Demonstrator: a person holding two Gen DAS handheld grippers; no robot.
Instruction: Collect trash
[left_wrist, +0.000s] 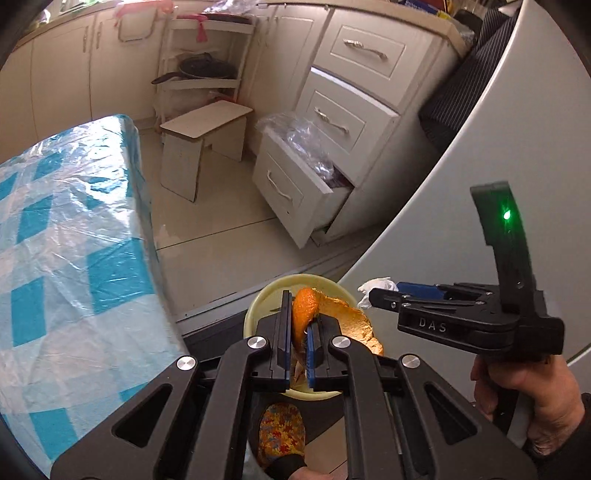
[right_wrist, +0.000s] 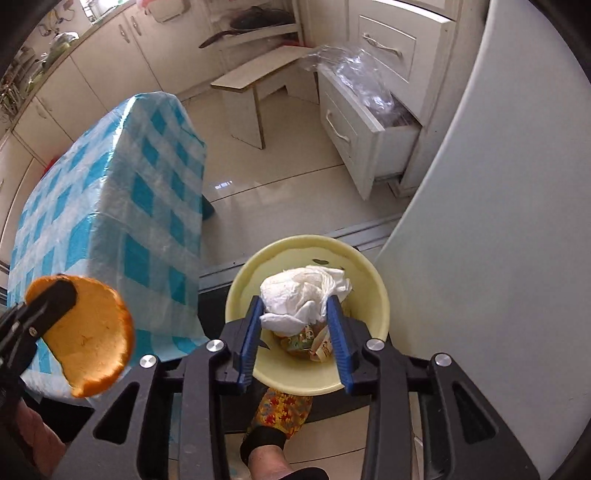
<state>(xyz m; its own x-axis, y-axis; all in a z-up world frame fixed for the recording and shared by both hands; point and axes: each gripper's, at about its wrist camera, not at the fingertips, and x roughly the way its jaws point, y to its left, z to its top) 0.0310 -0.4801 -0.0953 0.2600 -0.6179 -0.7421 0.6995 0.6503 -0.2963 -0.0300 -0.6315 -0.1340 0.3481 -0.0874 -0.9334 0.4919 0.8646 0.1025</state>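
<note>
My left gripper (left_wrist: 300, 314) is shut on an orange peel (left_wrist: 332, 317) and holds it over a pale yellow bin (left_wrist: 258, 299) on the floor. The peel (right_wrist: 92, 339) and left gripper (right_wrist: 51, 302) also show at the left of the right wrist view. My right gripper (right_wrist: 295, 314) is shut on a crumpled white tissue (right_wrist: 303, 291) directly above the yellow bin (right_wrist: 369, 273), which holds some wrappers (right_wrist: 310, 343). In the left wrist view the right gripper (left_wrist: 373, 295) is at the right with the tissue (left_wrist: 376, 286) at its tips.
A table with a blue checked plastic cloth (left_wrist: 66, 258) stands at the left. A white refrigerator side (right_wrist: 498, 240) is at the right. Open white drawers with clear plastic bags (left_wrist: 306, 177) and a small stool (left_wrist: 203, 147) stand beyond on the tiled floor. A slippered foot (right_wrist: 280, 410) is below.
</note>
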